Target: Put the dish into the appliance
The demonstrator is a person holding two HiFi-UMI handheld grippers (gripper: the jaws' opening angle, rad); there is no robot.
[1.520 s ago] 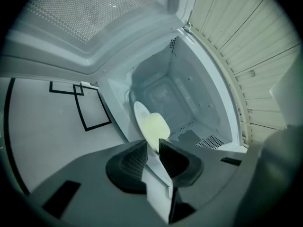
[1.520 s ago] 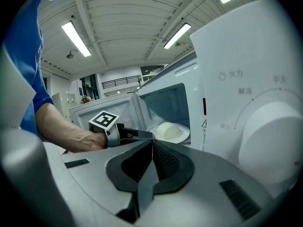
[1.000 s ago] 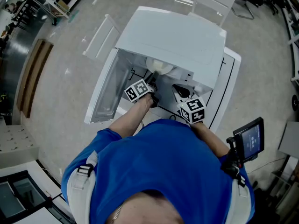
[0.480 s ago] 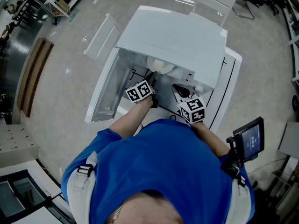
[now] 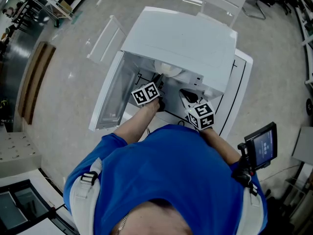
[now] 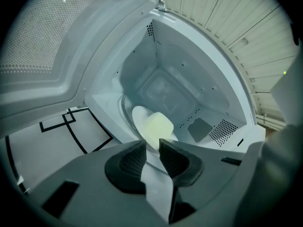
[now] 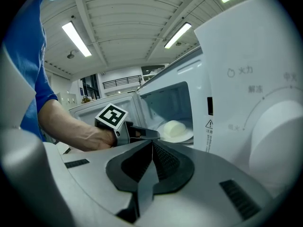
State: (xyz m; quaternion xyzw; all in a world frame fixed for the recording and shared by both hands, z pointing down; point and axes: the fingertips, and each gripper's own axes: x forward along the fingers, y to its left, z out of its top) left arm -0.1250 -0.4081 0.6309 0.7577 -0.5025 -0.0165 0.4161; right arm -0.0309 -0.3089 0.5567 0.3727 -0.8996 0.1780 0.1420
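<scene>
A white microwave (image 5: 181,43) stands on a table with its door (image 5: 110,89) swung open to the left. Inside it, a white dish (image 6: 141,119) carrying a pale yellow lump (image 6: 157,126) rests on the glass turntable. My left gripper (image 6: 152,157) reaches into the opening and is shut on the dish's near rim; the right gripper view shows the dish (image 7: 182,135) just inside the doorway too. My right gripper (image 7: 151,148) is shut and holds nothing, staying outside in front of the control panel (image 7: 255,103). Seen from the head, it (image 5: 188,96) sits right of the left gripper (image 5: 157,80).
The white table (image 5: 239,97) has black tape lines. The open door hems in the left side and the control panel the right. A small screen (image 5: 261,146) stands at my right, and a white chair (image 5: 222,1) is behind the microwave.
My left gripper has edged slightly deeper toward the microwave's opening. The right gripper has stayed where it was.
</scene>
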